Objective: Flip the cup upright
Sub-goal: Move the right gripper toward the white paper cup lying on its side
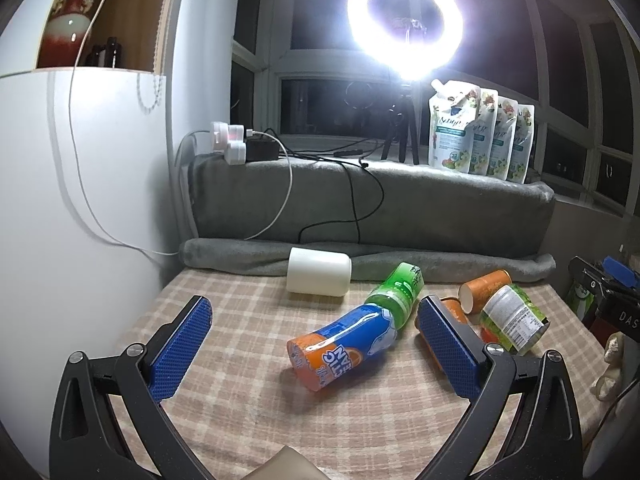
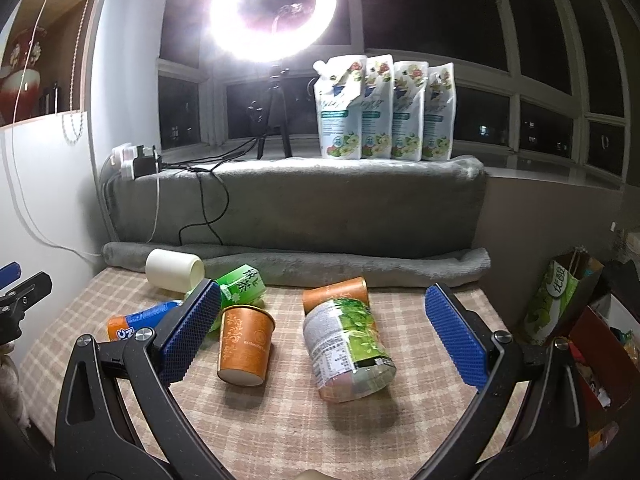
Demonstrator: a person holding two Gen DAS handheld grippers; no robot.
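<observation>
Lying on the checked cloth point(image 2: 280, 420), an orange cup point(image 2: 246, 346) is framed by the wide-spread, empty right gripper point(image 2: 323, 334); the left gripper point(image 1: 316, 350) is likewise spread wide, nothing held.

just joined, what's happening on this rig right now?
Nothing is gripped yet. The left gripper and right gripper both hover open over a checked cloth strewn with containers. In the right wrist view one orange paper cup looks tipped over, a second orange cup lies on its side behind it, and a white cup lies at the back. Several bottles lie among them.
</observation>
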